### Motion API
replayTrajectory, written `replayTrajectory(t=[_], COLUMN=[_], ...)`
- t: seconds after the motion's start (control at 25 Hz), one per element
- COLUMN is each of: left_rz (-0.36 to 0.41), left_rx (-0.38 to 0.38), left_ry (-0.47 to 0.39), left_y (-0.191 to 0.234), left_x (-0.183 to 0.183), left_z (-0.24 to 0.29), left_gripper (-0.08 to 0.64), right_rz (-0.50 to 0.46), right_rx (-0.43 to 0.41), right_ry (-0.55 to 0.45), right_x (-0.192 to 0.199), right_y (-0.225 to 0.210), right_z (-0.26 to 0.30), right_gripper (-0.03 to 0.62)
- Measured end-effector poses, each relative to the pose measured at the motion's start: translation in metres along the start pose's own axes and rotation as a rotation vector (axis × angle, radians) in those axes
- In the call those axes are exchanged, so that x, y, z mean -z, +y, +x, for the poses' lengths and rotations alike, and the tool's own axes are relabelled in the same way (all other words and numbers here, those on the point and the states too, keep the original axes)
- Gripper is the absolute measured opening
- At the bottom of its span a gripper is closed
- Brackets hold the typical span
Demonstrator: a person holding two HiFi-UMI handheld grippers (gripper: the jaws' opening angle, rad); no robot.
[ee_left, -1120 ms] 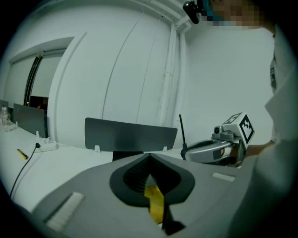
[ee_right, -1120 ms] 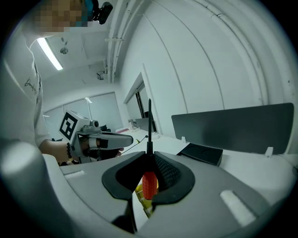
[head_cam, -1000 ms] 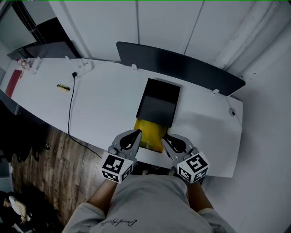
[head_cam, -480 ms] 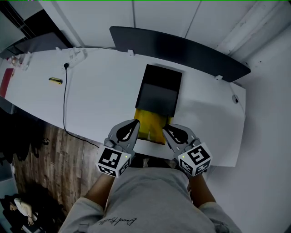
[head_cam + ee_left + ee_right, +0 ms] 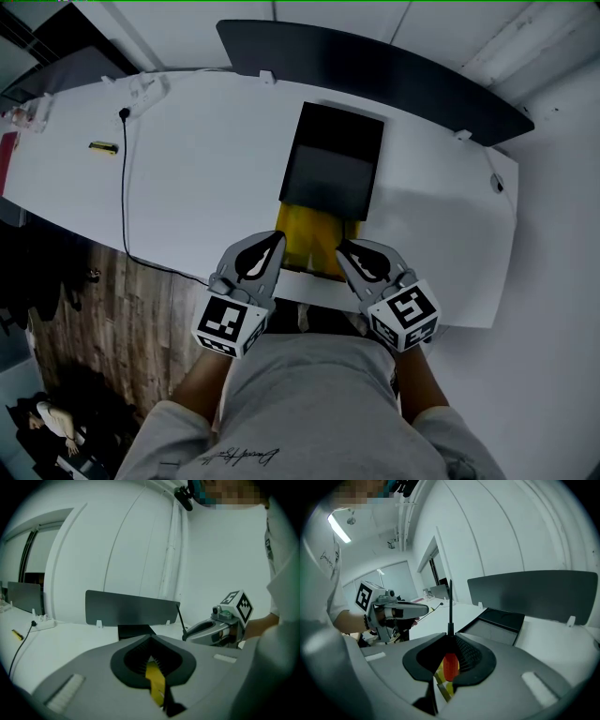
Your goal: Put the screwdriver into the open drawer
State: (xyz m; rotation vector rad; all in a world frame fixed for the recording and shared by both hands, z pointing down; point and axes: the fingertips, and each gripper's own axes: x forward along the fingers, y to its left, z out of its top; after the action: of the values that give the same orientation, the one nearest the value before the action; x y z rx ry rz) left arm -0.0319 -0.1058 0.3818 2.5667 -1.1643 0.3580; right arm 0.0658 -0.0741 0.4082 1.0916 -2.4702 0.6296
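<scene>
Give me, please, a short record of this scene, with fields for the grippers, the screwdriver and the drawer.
left gripper: shut, nothing seen in it, at the drawer's left
right gripper: shut on the screwdriver, at the drawer's right
screwdriver: red handle between the jaws, dark shaft sticking out past the tips
drawer: yellow, open, pulled from a black box toward the person
task state: screwdriver not yet in the drawer

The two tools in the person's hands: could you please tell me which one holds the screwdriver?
The right tool: a screwdriver with a red handle is clamped in its jaws, shaft pointing ahead. The left tool grips nothing.
</scene>
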Motion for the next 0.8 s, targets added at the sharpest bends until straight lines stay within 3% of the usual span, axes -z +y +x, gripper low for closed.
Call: replayTrajectory(t=[0.8], left_rz=[-0.046], left_rx=[0.024], left_ry=[0.062], left_y=[0.022], left_x=[0.044], left_z=[0.014], left_gripper=[0.000], right_rz=[-0.024], right_rx=[0.026], right_ry=[0.137], right_x=[0.039], right_y=[-0.009], right_z=[0.037], right_gripper=[0.072])
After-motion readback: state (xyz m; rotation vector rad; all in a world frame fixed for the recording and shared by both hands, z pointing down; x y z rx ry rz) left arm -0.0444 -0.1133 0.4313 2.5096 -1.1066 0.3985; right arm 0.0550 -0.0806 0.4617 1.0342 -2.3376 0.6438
